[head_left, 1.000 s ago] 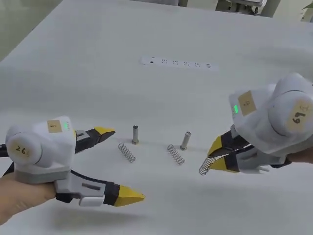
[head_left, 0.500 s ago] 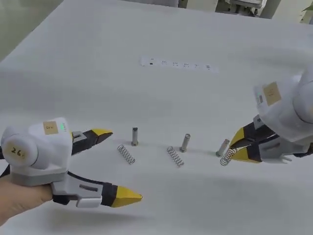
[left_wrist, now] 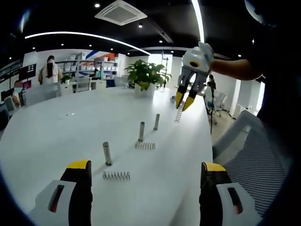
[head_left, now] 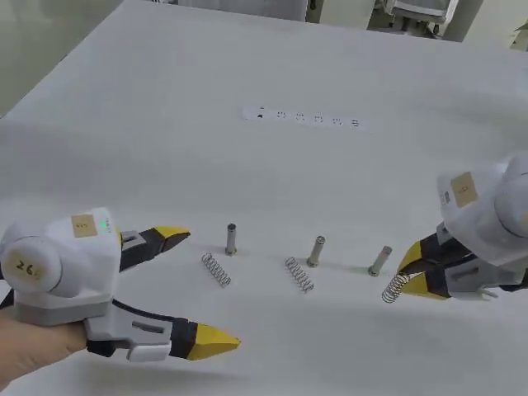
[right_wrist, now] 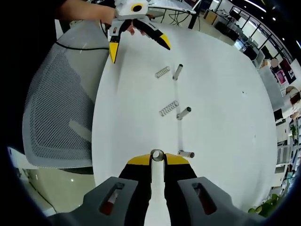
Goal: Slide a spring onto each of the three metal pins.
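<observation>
- Your right hand-held gripper [head_left: 407, 279] is closed on a spring [head_left: 395, 287], just beside the rightmost pin [head_left: 380, 260].
- Your left hand-held gripper [head_left: 202, 287] hangs wide open above the bench [head_left: 165, 124].
- Two loose springs [head_left: 215, 269] lie beside the other two pins [head_left: 231, 238].

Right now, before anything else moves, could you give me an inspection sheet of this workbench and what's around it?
surface: white table.
job's things: left pin, middle pin and right pin stand upright, all bare; first spring lies by the left pin, second spring by the middle pin, third spring is held above the table.
clutter: white power strip, farther back.
grippers: left gripper open, holding nothing; right gripper shut on the third spring, beside the right pin.
cables: nothing seen on the table.
surroundings: mesh chair, potted plant, office with people far off.
</observation>
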